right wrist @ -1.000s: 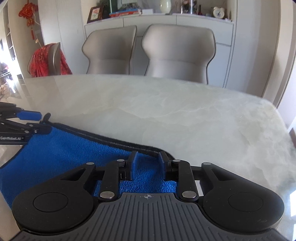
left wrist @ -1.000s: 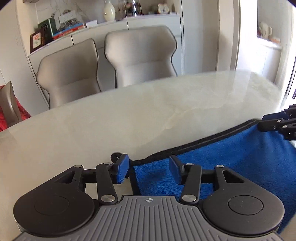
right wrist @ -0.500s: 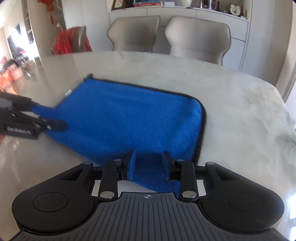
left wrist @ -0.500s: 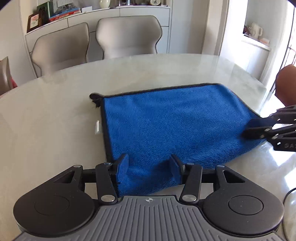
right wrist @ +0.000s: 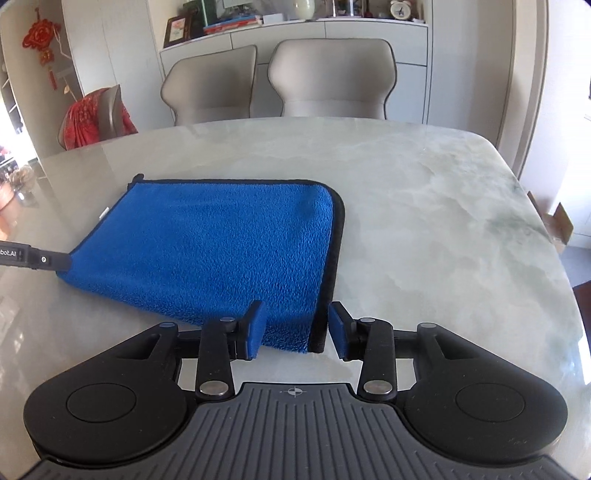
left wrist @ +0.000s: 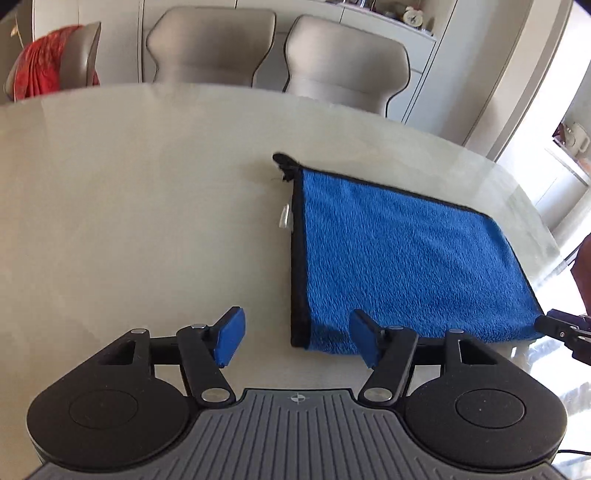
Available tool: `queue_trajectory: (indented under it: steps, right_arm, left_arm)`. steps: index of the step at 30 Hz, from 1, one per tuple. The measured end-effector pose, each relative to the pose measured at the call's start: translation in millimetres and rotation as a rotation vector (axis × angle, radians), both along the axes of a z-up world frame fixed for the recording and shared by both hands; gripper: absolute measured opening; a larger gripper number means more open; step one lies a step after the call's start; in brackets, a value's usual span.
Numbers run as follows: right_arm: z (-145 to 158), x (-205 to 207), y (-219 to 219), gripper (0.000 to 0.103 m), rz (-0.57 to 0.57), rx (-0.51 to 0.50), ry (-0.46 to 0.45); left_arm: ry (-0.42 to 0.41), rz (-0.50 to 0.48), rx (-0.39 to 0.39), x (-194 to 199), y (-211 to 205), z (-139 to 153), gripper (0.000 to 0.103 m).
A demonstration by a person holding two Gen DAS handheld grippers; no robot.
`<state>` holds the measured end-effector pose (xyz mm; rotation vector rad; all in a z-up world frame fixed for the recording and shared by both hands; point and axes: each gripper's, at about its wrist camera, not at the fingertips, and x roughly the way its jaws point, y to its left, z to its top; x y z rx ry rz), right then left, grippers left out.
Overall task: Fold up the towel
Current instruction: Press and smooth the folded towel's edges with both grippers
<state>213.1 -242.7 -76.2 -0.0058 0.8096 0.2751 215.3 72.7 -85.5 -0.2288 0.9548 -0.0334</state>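
Your towel (right wrist: 221, 240) lay folded flat on the table (right wrist: 424, 206), looking soft, light and limp, best pinched at its black-edged near corners, while your left gripper (left wrist: 297, 341) and right gripper (right wrist: 295, 328) were both opening, gripping nothing.

I see a pale marble table (right wrist: 424, 206) with two grey chairs (right wrist: 332, 81) behind it, and a third chair draped in red cloth (right wrist: 86, 122) at the left. White cabinets (right wrist: 410, 48) carry books, a vase and a clock (right wrist: 398, 8), and daylight glares in from both sides.
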Motion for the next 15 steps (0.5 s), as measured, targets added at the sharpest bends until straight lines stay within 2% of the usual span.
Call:
queue_trajectory:
  steps: [4,6,7,9,13,15]
  right_arm:
    - [4,-4,4,0.041,0.003,-0.011,-0.013]
    - [7,-7,6,0.041,0.011,-0.022,-0.026]
    - [10,-10,9,0.042,0.022,-0.033,-0.036]
    - [15,-13,15,0.042,0.049,-0.048,-0.053]
    - [23,-18,37,0.042,0.152,-0.045,-0.068]
    - [26,-23,57,0.042,0.252,-0.053,-0.083]
  left_arm:
    - [0.018,0.025,-0.021,1,-6,-3,0.068]
    - [0.024,0.033,-0.030,3,-9,-4,0.064]
    - [0.024,0.033,-0.039,4,-11,-4,0.058]
    - [0.026,0.005,-0.070,7,-13,-5,0.023]
    - [0.039,-0.016,-0.095,11,-15,-4,0.016]
    - [0.041,-0.019,-0.120,13,-14,-1,0.015]
